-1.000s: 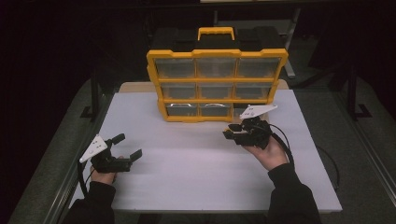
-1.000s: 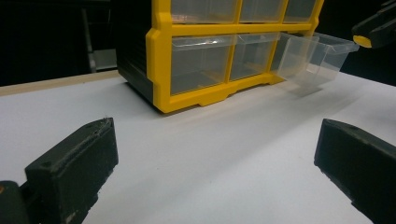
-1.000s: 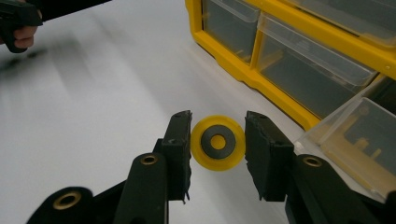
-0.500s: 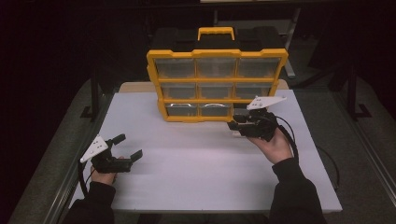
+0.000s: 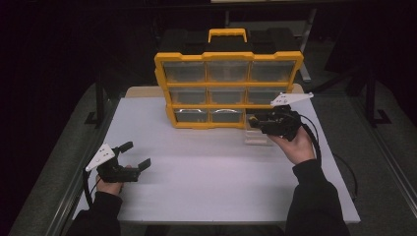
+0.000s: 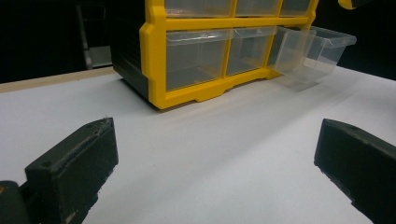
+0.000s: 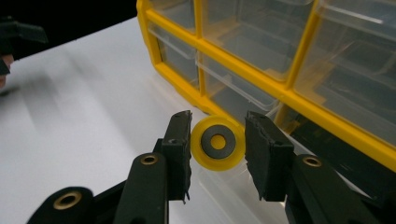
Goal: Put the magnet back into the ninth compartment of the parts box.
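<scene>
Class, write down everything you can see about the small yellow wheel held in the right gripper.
The yellow wheel is a small round disc of what looks like plastic, with a dark grey ring on its face and a yellow hub at the centre. It stands on edge, its face toward the camera, clamped between the right gripper's two black fingers. It hangs just before the organiser's bottom row, above a pulled-out clear drawer.

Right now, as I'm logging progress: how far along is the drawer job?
Done: the bottom-right clear drawer is pulled out of the yellow organizer. In hand: the right gripper clamps a yellow wheel above that drawer. Left: dropping it in and probably closing the drawer. The left gripper waits open.
</scene>
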